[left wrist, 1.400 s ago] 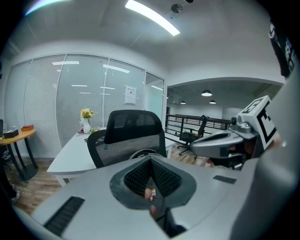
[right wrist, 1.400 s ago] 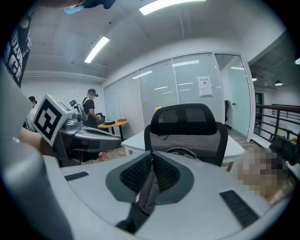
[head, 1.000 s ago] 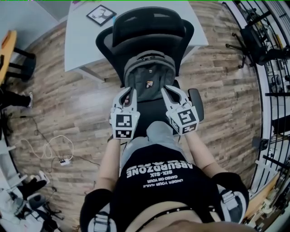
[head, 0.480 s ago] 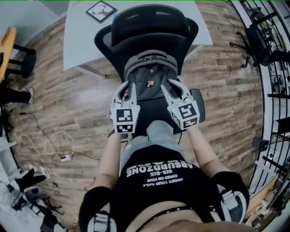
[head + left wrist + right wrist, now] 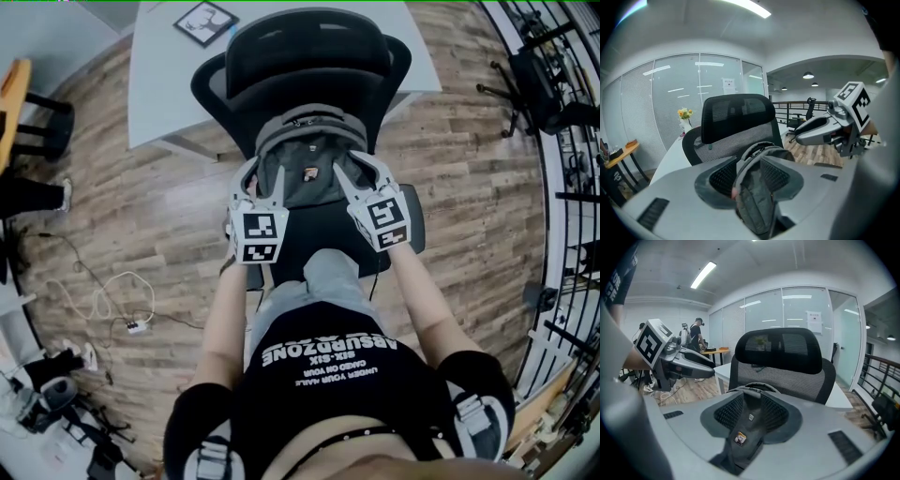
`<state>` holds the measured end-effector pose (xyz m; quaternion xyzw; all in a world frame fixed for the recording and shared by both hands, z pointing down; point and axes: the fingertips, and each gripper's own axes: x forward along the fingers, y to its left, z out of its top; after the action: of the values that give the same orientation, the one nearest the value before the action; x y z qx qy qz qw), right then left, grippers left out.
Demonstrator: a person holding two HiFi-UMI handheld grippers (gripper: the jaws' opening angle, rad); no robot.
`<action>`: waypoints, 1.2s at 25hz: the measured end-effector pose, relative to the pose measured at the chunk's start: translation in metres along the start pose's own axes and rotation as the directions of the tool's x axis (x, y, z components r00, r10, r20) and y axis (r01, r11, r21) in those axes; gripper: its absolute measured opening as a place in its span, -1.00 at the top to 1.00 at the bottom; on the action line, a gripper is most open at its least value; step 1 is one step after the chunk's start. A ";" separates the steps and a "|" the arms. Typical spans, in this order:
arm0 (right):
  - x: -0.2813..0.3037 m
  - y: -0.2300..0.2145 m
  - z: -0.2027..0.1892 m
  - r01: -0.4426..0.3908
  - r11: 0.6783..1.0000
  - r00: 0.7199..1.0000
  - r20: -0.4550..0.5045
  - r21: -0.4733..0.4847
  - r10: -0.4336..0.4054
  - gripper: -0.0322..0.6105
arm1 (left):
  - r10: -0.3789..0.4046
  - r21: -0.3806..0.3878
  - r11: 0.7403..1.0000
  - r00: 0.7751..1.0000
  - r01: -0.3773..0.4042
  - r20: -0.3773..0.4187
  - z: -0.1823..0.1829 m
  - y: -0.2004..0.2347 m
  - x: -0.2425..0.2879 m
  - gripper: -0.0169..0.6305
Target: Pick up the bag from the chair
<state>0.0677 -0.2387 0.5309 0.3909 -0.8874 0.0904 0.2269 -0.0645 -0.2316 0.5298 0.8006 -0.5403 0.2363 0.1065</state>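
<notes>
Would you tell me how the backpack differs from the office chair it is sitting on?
The backpack is grey fabric; the office chair is black with a mesh back. The backpack is smaller, its top ending below the chair's headrest. Both stand upright, facing the person.

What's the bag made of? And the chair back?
The bag looks like soft grey woven fabric, matte: it creases and sags. The chair back seems black mesh, light showing through its fine weave, probably on a plastic frame.
</notes>
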 end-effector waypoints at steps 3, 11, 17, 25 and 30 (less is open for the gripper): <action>0.005 -0.006 -0.005 0.004 0.999 1.000 -0.009 -0.041 -0.004 0.55 | -0.002 0.044 0.999 1.000 0.002 -0.016 -0.005 -0.002 0.009 0.48; 0.027 -0.025 -0.026 0.012 0.988 0.997 -0.072 -0.151 -0.023 0.48 | -0.009 0.121 0.992 0.996 0.020 -0.084 -0.018 -0.006 0.039 0.48; 0.043 -0.040 -0.044 0.010 0.981 0.992 -0.122 -0.195 -0.034 0.43 | 0.027 0.130 0.991 0.993 -0.012 -0.118 -0.030 -0.001 0.058 0.48; 0.076 -0.048 -0.054 -0.040 0.964 0.981 -0.194 -0.264 -0.013 0.40 | 0.036 0.240 0.971 0.977 0.015 -0.208 -0.052 0.001 0.091 0.48; 0.101 -0.059 -0.063 0.001 0.968 0.981 -0.188 -0.251 -0.050 0.52 | 0.015 0.217 0.975 0.962 0.046 -0.271 -0.072 0.000 0.118 0.48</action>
<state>0.0724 -0.3233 0.6334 0.3599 -0.8605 0.0126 0.3602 -0.0476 -0.2966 0.6503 0.7718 -0.4846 0.4014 0.0913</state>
